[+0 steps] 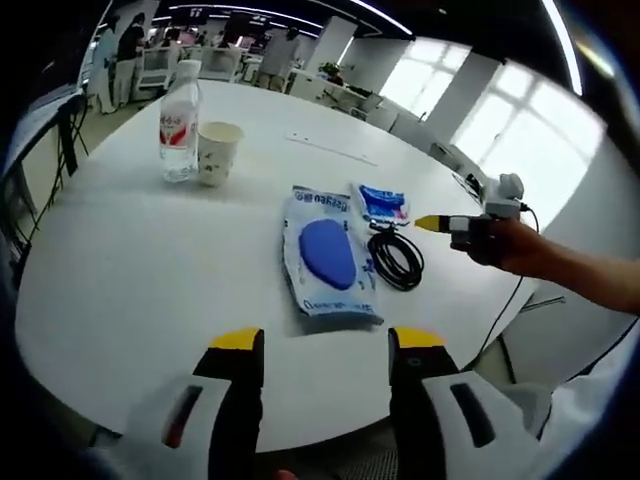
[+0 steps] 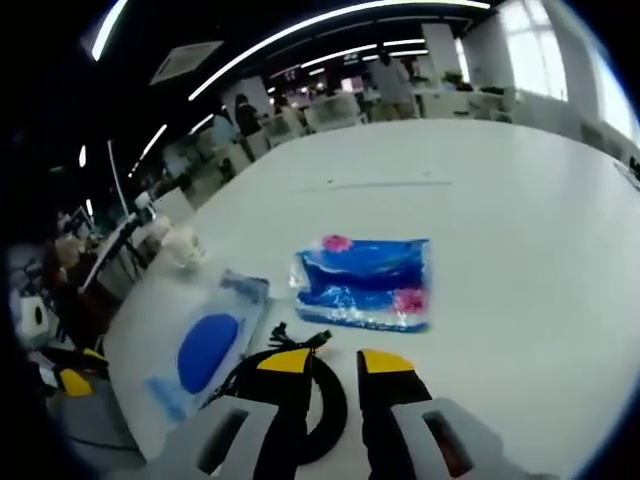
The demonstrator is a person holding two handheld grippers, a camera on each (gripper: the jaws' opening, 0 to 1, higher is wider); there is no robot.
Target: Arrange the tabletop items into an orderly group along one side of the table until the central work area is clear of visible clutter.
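I judge the tidying barely begun: my right tool [image 2: 322, 365], open, hovers over the cable [image 1: 396, 258] beside the wipes [image 1: 325, 255]; bottle [image 1: 180, 123] and cup [image 1: 218, 151] stand apart; left tool [image 1: 325, 345] open, empty.

Left gripper [image 1: 325, 345]: two black jaws with yellow tips, each mounted on a pale grey housing with a dark slot; the slot beside the left jaw shows a red mark. Right gripper [image 2: 325, 362]: same build, black jaws, yellow tips, grey housings with dark slots. In the left gripper view it [image 1: 437, 223] appears as a dark body, yellow tip, grey-white top part, thin black cable trailing behind.
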